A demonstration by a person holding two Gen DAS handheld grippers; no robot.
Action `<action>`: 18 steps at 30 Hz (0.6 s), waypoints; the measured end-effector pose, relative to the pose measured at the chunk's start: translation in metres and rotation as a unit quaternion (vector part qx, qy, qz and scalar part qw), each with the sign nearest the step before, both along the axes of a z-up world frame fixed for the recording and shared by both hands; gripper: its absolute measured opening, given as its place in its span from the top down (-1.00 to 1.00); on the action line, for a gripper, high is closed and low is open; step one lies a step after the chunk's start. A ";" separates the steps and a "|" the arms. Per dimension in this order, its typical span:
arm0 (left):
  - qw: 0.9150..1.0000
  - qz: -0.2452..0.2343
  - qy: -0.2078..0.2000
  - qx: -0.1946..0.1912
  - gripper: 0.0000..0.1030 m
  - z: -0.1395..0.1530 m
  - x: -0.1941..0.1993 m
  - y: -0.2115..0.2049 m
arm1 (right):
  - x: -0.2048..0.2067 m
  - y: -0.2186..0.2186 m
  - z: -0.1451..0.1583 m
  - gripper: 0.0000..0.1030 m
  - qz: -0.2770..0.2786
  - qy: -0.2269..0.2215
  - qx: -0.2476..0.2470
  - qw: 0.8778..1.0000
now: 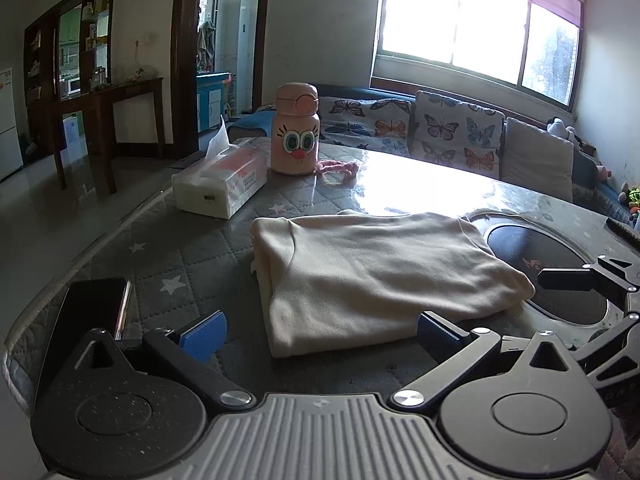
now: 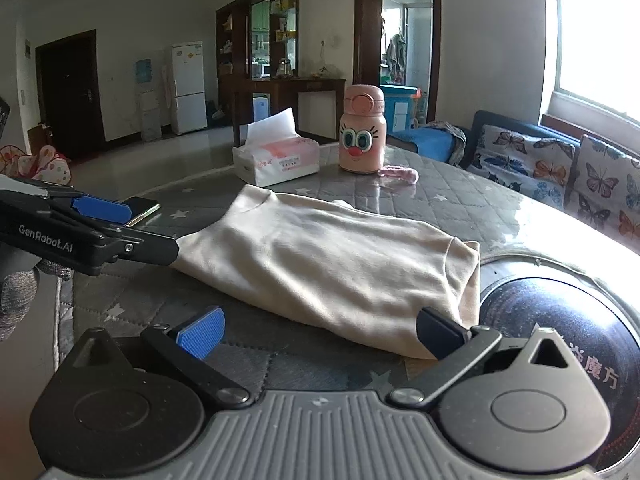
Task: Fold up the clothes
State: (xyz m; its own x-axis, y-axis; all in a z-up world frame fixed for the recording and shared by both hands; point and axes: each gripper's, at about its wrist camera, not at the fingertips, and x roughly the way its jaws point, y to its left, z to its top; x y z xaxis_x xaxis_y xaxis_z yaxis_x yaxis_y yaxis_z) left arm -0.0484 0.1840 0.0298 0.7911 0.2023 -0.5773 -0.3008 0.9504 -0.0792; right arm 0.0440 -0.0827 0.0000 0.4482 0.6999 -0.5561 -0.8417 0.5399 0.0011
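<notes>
Two fisheye views were taken low and close over the table [image 1: 168, 248], each angled downward along its own gripper's fingers. The left wrist view was faced toward the window [image 1: 472, 24]; the right toward the fridge [image 2: 188, 88]. The folded cream garment [image 1: 376, 272], bottle [image 1: 295, 130] and tissue pack [image 1: 220, 184] were shared.

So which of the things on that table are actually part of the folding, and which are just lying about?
Part of the job:
- cream garment, lying folded on the table
- left gripper and right gripper, both open, holding nothing

Just lying about:
- tissue pack
- pink bottle with a cartoon face
- pink strap beside the bottle
- phone
- round dark plate set in the table
</notes>
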 end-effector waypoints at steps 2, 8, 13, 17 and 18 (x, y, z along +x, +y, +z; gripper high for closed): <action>1.000 0.002 0.000 0.001 -1.00 -0.001 -0.002 -0.001 | -0.003 -0.001 0.000 -1.00 0.000 0.001 0.002 1.000; 1.000 0.011 0.001 -0.002 -1.00 -0.004 -0.007 -0.004 | -0.005 -0.002 -0.005 -1.00 -0.008 0.020 0.000 1.000; 1.000 0.014 0.004 -0.003 -1.00 -0.008 -0.008 -0.005 | -0.005 -0.004 -0.009 -1.00 -0.017 0.037 0.000 0.999; 1.000 0.017 0.004 -0.001 -1.00 -0.009 -0.009 -0.007 | -0.006 -0.004 -0.012 -1.00 -0.020 0.038 -0.004 0.999; 1.000 0.017 0.003 -0.001 -1.00 -0.009 -0.009 -0.008 | -0.007 -0.004 -0.012 -1.00 -0.020 0.038 -0.005 0.999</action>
